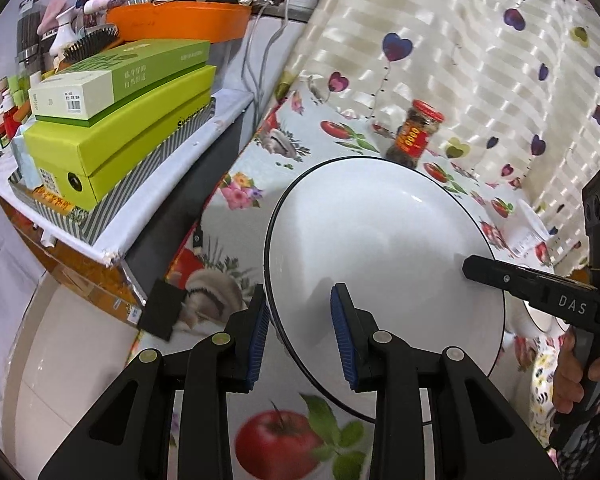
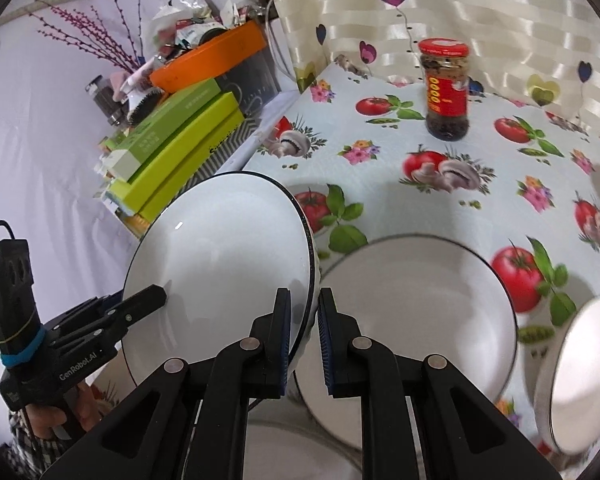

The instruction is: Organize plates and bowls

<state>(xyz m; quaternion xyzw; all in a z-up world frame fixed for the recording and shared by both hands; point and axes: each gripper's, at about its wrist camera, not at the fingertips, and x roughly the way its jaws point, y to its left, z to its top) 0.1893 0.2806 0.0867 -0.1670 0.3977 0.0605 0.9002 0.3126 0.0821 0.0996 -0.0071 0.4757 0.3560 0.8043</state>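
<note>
Two grippers: both of mine grip one white plate [image 1: 384, 256] by opposite parts of its dark rim.
Left gripper [image 1: 304, 320]: I see its blue pads [image 1: 340, 312] straddling the near rim, one under the plate and one on its white face. The jaws stand narrow. Whether both pads press I cannot tell.
Right gripper [image 2: 304, 320]: its jaws are nearly together and pinch the plate's rim between the pads. In the left wrist view its finger lies over the plate's far rim.
Plate, place: it is held above the tablecloth [image 2: 380, 148], over the table's left edge, near the shelf with the green boxes [image 1: 120, 120].
Plate, pose: it is tilted, not level. In the right wrist view its hollow face turns to the left and towards my camera. Its rim runs up and away from the pads. It is round, so I give no long axis.
Other dishes: a second white plate [image 2: 416, 304] lies flat on the tablecloth just right of the right gripper. Another white dish [image 2: 580, 376] shows at the right border.
Jar [image 2: 446, 88]: red lid, upright, near the table's far edge by the curtain [image 2: 480, 8].
Hand [image 2: 56, 420]: it holds the left gripper's handle at lower left.
</note>
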